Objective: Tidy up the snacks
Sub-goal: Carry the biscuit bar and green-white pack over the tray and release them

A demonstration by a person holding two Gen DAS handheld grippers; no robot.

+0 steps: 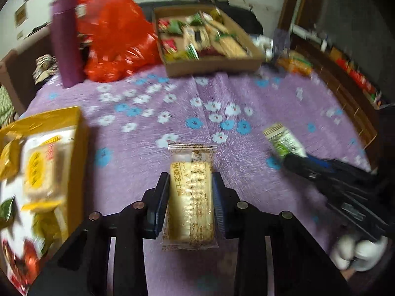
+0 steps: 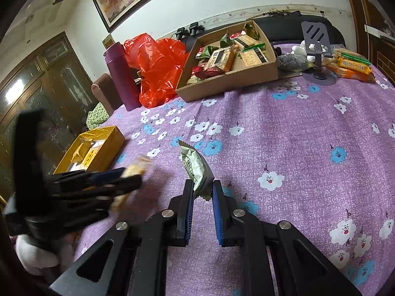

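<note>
Careful: left gripper (image 1: 190,185) clenched on biscuit pack (image 1: 190,194); right gripper (image 2: 203,190) pinches only the green sachet (image 2: 196,167) corner, so it may slip.

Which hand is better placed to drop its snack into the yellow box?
Left. The left gripper, holding the biscuit pack, is right beside the yellow box; the right gripper is farther away.
</note>
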